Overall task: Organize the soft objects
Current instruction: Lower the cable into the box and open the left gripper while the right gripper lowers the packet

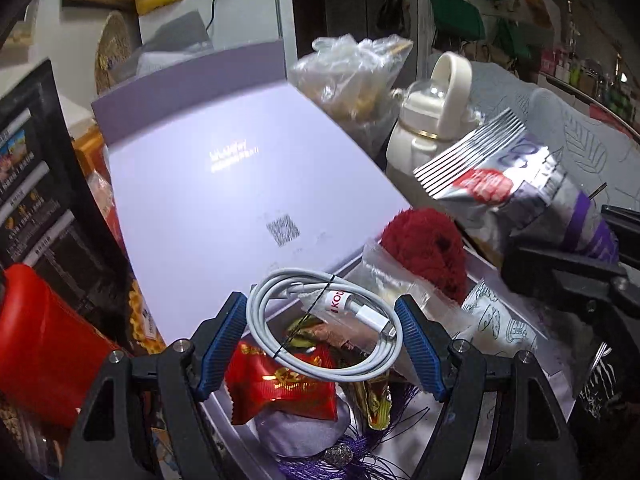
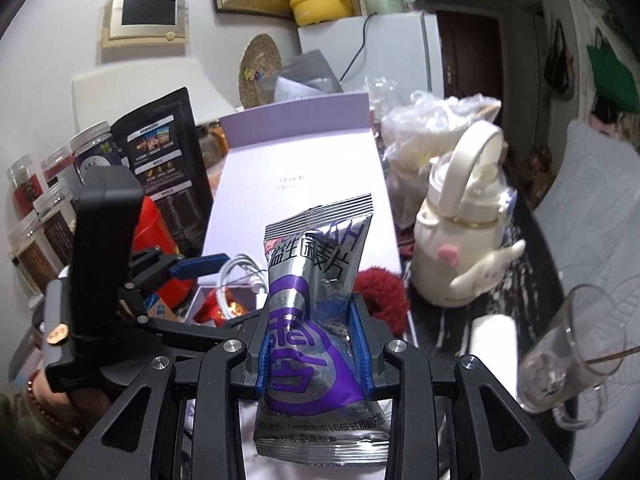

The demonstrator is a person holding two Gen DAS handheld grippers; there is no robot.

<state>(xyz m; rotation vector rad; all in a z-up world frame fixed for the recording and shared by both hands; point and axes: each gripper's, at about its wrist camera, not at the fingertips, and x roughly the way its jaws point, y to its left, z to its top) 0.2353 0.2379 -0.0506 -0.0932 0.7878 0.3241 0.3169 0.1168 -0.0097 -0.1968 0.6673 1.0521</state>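
Note:
My right gripper (image 2: 314, 344) is shut on a silver and purple snack packet (image 2: 316, 300) and holds it upright in the air; the packet also shows in the left wrist view (image 1: 520, 192). My left gripper (image 1: 320, 336) is shut on a coiled white charging cable (image 1: 324, 320), held over the open lilac box (image 1: 224, 184). In the box lie a red fluffy ball (image 1: 424, 248), a red foil packet (image 1: 280, 388), a clear plastic bag (image 1: 396, 280) and a grey pouch with purple tassels (image 1: 304, 436). The left gripper also shows in the right wrist view (image 2: 200, 266).
A cream teapot-shaped bottle (image 2: 460, 248) stands right of the box. A clear plastic bag of food (image 2: 424, 128) is behind it. A black pouch (image 2: 168, 160), a red tin (image 2: 156, 252) and several jars (image 2: 48, 208) stand left. A glass cup (image 2: 568, 348) is at the right.

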